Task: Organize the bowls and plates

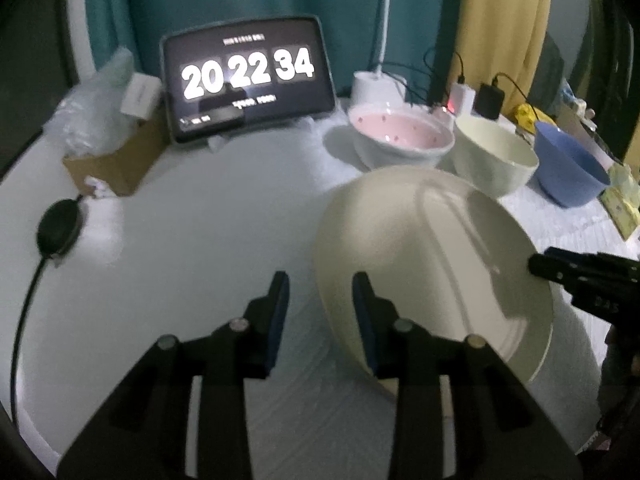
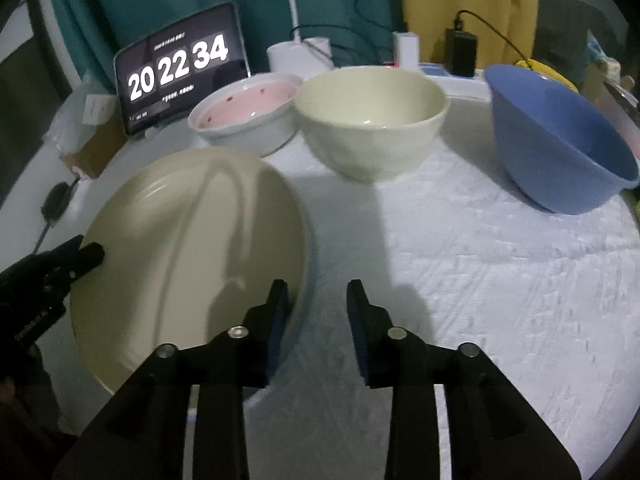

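You are at the step of setting down the cream plate (image 2: 188, 252), a smooth, shallow glazed round with a ridged rim, which lies on the white textured surface (image 2: 500, 280) in front of the pink bowl (image 2: 248, 120). Your left gripper (image 1: 320, 300) and right gripper (image 2: 318, 304) both have jaws parted, straddling opposite plate edges without pressing. Beside the pink bowl stand a deep cream bowl (image 2: 372, 120) and a blue bowl (image 2: 556, 136). Next, I judge, you draw clear and pick a bowl.

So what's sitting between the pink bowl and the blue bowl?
The cream bowl stands between the pink bowl and the blue bowl. The right wrist view shows it best: all three line up in a row at the back of the table.
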`<state>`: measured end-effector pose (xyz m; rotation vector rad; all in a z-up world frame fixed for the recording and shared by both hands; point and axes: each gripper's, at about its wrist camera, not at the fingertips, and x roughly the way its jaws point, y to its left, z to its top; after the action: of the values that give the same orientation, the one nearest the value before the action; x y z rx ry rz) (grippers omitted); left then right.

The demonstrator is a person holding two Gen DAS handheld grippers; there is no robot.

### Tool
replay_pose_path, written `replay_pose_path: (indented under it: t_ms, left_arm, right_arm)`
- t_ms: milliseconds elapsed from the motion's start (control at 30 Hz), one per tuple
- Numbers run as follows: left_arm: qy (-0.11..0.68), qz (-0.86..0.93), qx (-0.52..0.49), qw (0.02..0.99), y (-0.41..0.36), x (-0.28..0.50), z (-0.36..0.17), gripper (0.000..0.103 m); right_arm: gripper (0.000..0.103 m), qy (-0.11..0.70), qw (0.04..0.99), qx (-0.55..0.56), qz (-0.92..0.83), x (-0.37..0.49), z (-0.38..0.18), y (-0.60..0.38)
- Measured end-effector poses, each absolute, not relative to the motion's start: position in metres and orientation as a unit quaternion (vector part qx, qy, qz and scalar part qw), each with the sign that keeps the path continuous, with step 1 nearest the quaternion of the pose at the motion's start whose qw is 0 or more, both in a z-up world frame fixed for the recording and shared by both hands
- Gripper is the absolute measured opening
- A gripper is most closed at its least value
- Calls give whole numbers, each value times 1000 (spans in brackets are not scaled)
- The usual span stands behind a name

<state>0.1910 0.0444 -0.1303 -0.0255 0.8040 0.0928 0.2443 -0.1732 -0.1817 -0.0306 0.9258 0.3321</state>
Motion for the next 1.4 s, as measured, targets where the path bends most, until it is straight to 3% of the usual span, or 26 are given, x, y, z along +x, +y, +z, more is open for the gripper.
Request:
replay_pose_path:
  t_ms: [300,733,1400]
  left_arm:
    - [345,33,-7,938,16,186,-97,35]
    - [331,-79,-2,940,-88,220,-74,35]
    - [322,-143,35,935,-191,286,-77,42]
  right_arm:
    - [38,408,900,8,152,229,-153,-212]
    - [38,372,923,36,94,229,-127,-301]
    - [38,343,938,41,41,267,-111,-376]
